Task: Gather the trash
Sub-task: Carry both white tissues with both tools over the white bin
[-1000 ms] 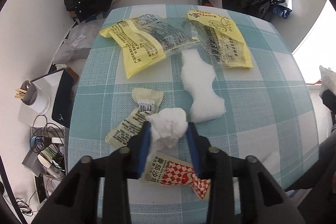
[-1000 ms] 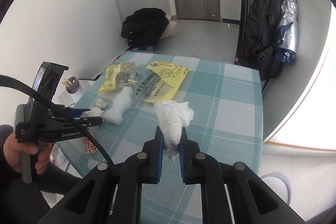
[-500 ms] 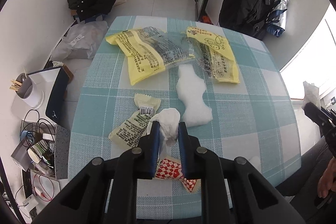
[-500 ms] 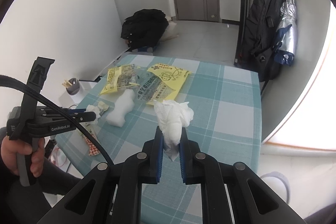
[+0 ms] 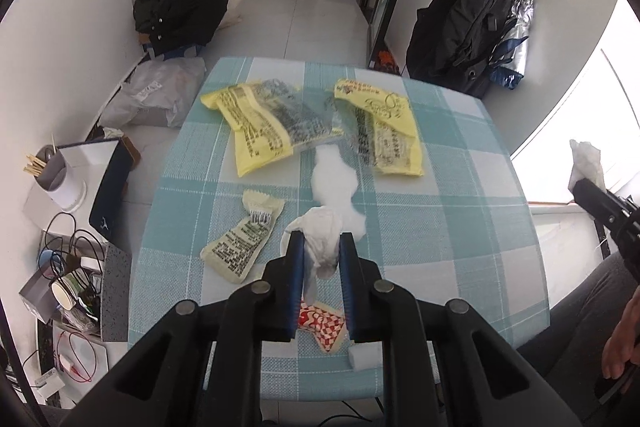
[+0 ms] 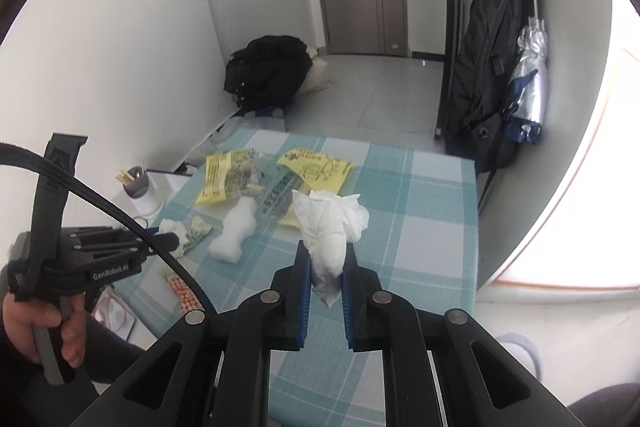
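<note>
My left gripper (image 5: 320,247) is shut on a crumpled white tissue (image 5: 320,235) and holds it above the checked table (image 5: 440,227). My right gripper (image 6: 323,255) is shut on another crumpled white tissue (image 6: 328,223), held above the table's right part. On the table lie two yellow plastic bags (image 5: 260,131) (image 5: 384,127), a white foam piece (image 5: 334,183), a cream printed wrapper (image 5: 244,239) and a red checked wrapper (image 5: 324,323). The left gripper also shows in the right wrist view (image 6: 168,239).
A small white scrap (image 5: 364,359) lies near the table's front edge. A cup with sticks (image 5: 60,175), cables and boxes stand left of the table. Black bags (image 5: 180,7) lie on the floor; a backpack and umbrella (image 5: 480,23) hang at the back right.
My left gripper closed on the tissue and lifted it up off the table. My right gripper kept hold of its tissue and stayed almost still.
</note>
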Demonstrator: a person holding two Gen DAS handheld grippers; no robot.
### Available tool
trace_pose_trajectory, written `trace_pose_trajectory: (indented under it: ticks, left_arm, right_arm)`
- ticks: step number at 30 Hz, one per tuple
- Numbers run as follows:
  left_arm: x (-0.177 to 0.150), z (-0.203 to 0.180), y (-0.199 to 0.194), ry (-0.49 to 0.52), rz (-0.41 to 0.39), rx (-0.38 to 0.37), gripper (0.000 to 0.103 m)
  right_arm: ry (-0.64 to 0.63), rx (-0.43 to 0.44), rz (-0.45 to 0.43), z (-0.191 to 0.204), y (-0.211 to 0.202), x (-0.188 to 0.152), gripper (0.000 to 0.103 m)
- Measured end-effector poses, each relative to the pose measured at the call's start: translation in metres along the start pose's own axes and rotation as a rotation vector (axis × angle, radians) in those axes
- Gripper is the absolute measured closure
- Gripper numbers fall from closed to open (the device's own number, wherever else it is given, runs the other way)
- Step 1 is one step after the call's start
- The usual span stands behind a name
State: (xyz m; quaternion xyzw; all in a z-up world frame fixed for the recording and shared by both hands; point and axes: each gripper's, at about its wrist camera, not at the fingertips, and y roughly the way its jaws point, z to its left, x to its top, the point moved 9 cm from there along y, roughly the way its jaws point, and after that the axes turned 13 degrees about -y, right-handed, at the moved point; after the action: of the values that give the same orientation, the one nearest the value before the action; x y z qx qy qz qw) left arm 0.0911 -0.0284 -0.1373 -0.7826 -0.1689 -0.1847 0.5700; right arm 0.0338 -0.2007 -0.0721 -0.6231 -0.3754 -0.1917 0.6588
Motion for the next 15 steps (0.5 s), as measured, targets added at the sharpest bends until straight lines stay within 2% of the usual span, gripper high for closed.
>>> trace_pose_trajectory:
  ticks: [4, 6, 15]
  left_arm:
    - [0.006, -0.016, -0.007, 0.005, -0.013, -0.029, 0.090]
    - [0.009, -0.026, -0.011, 0.018, -0.023, -0.044, 0.090]
    - [0.023, -0.090, -0.036, 0.094, -0.075, -0.126, 0.090]
  right_arm:
    - [0.009, -0.033, -0.037, -0.011, -0.020, 0.014, 0.091]
    - [-0.004, -0.079, -0.050, -0.018, -0.031, 0.021, 0.091]
    - [-0.025, -0.204, -0.121, -0.056, -0.083, 0.043, 0.091]
